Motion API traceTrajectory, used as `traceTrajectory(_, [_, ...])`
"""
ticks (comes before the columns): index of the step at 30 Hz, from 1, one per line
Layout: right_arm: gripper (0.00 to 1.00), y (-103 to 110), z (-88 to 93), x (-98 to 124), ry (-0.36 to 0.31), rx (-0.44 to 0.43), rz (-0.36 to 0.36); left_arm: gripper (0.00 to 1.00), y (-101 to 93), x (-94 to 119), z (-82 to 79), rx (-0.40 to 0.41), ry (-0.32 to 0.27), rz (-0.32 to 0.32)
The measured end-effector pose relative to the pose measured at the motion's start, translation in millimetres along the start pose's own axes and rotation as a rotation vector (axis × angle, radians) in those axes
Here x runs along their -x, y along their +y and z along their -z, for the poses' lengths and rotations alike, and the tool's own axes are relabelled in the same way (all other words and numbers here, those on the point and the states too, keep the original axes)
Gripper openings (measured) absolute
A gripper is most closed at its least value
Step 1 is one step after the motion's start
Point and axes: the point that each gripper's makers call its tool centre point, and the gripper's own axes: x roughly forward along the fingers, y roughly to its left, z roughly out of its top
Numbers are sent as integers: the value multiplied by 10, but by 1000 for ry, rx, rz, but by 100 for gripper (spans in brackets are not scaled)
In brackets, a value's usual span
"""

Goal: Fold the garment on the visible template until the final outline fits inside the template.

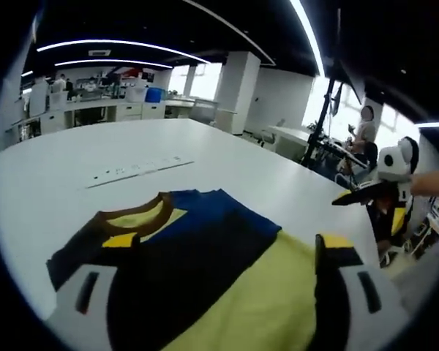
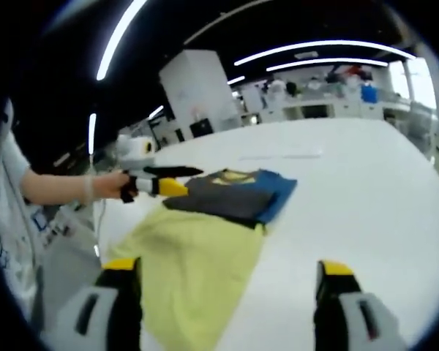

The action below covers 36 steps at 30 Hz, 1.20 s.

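We see the garment (image 1: pixel 205 270) lying partly folded on the white table (image 1: pixel 73 168); our left gripper (image 1: pixel 219 285) and right gripper (image 2: pixel 227 292) both hover with jaws apart, empty.

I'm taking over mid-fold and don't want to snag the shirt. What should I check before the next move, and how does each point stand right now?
1. Left gripper open: ok, jaws apart above the garment.
2. Right gripper open: ok, jaws apart, nothing between them.
3. Garment fully on the white table: ok in the right gripper view; the yellow part lies flat near the table's edge.
4. Dark folded part neat on the yellow: ok, the blue edge shows beside it.
5. Outline within the template: cannot tell, no template outline is visible.
6. Left gripper clear of the cloth: cannot tell, in the right gripper view it is at the collar end.
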Motion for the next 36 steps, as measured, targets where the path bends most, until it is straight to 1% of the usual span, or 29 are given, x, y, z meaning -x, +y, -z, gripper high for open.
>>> traceTrajectory(2, [99,-8,-35,-14,-7,15,6,95,20,115,14,5,-3,-10])
traceTrajectory(8, [99,-10,-120,-42,-26,35,16,95,96,397,107,15,15,-43])
traceTrajectory(16, [99,-4,-148,-79,-14,63,4,94,165,702,209,30,23,-82])
traceTrajectory(18, [99,-5,-159,-81,-13,69,3,94,160,780,217,38,15,-102])
traceTrajectory(19, [99,0,-172,-80,-14,77,3,94,167,832,219,55,4,-109])
traceTrajectory(23, [99,5,-197,-61,-17,89,2,94,156,981,263,73,-5,-123])
traceTrajectory(26, [99,-3,-208,-45,-25,107,21,93,180,1115,326,94,-9,-138])
traceTrajectory(27, [99,-12,-203,-43,-22,108,28,93,178,1129,335,97,-8,-140])
traceTrajectory(28, [99,-25,-204,-40,-23,108,32,92,176,1159,355,98,-7,-145])
traceTrajectory(30, [93,-42,-200,-31,-21,112,34,92,208,1227,398,100,0,-153])
traceTrajectory(31, [92,-45,-202,-26,-21,119,36,92,220,1257,413,102,2,-157])
traceTrajectory(33, [98,-38,-229,-24,-37,109,31,92,261,1322,434,106,1,-169])
traceTrajectory(34, [99,-11,-229,-24,-35,96,23,92,275,1348,444,111,3,-172])
traceTrajectory(36, [99,22,-234,-20,-40,99,14,92,284,1405,466,118,4,-177])
